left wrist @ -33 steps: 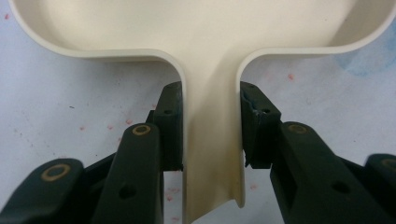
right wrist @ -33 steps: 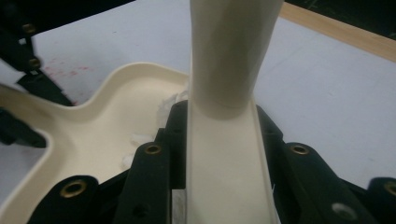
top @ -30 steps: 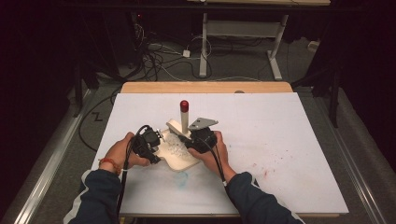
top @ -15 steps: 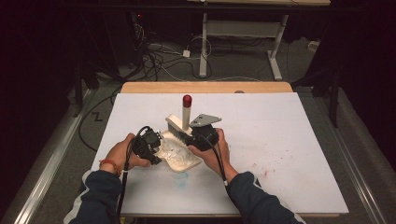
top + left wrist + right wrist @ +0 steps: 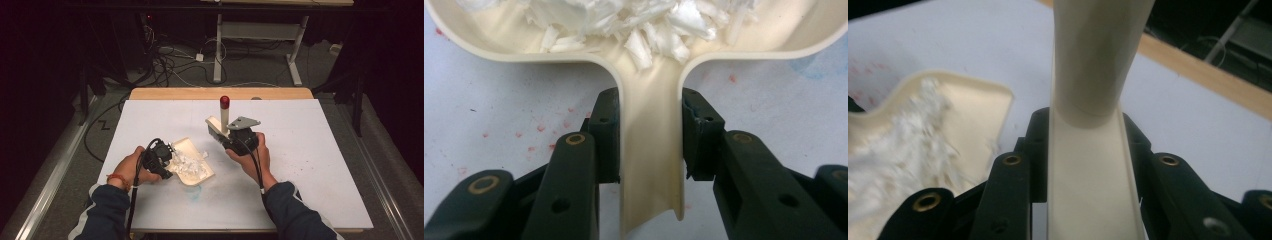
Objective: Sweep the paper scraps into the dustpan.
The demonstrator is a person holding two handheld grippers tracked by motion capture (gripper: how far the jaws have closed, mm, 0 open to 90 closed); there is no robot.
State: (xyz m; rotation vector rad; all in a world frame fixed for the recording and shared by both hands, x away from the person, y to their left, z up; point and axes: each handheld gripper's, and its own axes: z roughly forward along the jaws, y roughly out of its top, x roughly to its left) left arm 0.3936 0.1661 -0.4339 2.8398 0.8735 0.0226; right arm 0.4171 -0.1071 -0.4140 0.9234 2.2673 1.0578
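A: Cream plastic on both sides. Our left gripper is clamped on the handle of the dustpan; in the left gripper view the black pads press each side of the handle. The pan lies flat on the table, left of centre, with white shreds heaped in it.

B: Noted. Our left hand rests low on the sheet, forearm coming in from the bottom edge, gripper pointing right toward the pan.

A: Our right gripper grasps the brush by its cream handle, jaws closed on it in the right gripper view. The handle stands near upright, red cap on top, bristle head down at the gripper's left.

B: Our right hand sits right of the pan and apart from it, with the grey plate on top of the gripper. We cannot tell whether the bristles touch the table.

A: Surface: white sheet with faint red specks and a pale blue smudge near the pan, over a wooden tabletop. Behind: dark room, cables on grey floor, white table legs.
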